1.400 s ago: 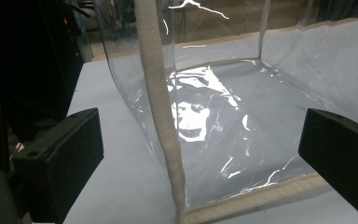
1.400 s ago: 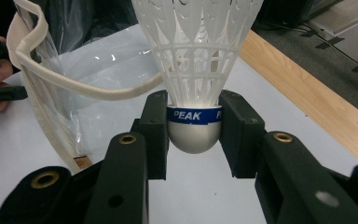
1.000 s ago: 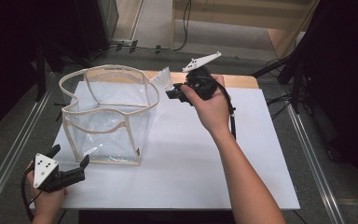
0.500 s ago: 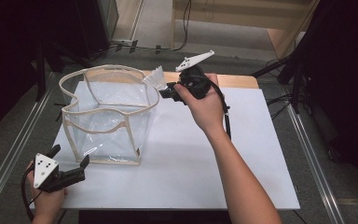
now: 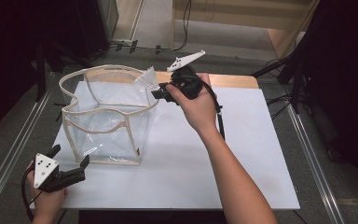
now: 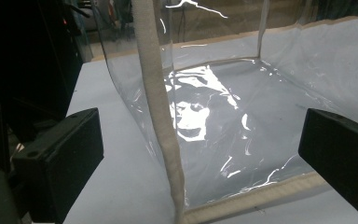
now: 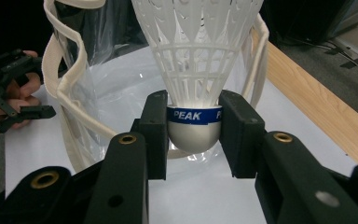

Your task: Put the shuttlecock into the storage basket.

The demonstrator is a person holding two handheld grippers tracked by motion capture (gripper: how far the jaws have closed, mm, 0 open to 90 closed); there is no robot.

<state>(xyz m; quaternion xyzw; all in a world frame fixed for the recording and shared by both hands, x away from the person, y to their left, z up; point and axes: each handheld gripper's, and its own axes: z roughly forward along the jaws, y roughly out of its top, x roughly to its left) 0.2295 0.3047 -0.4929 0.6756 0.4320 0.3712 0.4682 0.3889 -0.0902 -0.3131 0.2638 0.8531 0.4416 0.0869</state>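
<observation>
Right gripper (image 5: 157, 93) is clamped on a white plastic shuttlecock (image 7: 194, 70), jaws pressing either side of its rounded cork base at the blue band (reads "PEAK"). The skirt fans away from the jaws toward the clear plastic bag (image 5: 105, 119). In the high view the shuttlecock (image 5: 145, 80) sits right at the bag's far right rim, skirt over or just against the cream edging; can't tell from here whether it is touching the rim or just beside it. The right hand (image 5: 193, 100) holds the gripper off the table, the grey plate on top tilted up.

The bag stands upright and open on the white table (image 5: 242, 154), toward its far left part, cream trim running round the wavy top edge and down the corners. Bottom looks bare through the clear wall.

Left gripper (image 5: 70, 161) is at the near left corner of the table, jaws spread wide with nothing between them, pointing at the bag's near lower corner and close to it. In the left gripper view the bag's trimmed corner seam (image 6: 161, 112) rises between the two black jaws, farther off, not gripped. Left hand (image 5: 46, 198) is low at the table edge.

A wooden strip (image 5: 233, 80) runs along the table's far side.
</observation>
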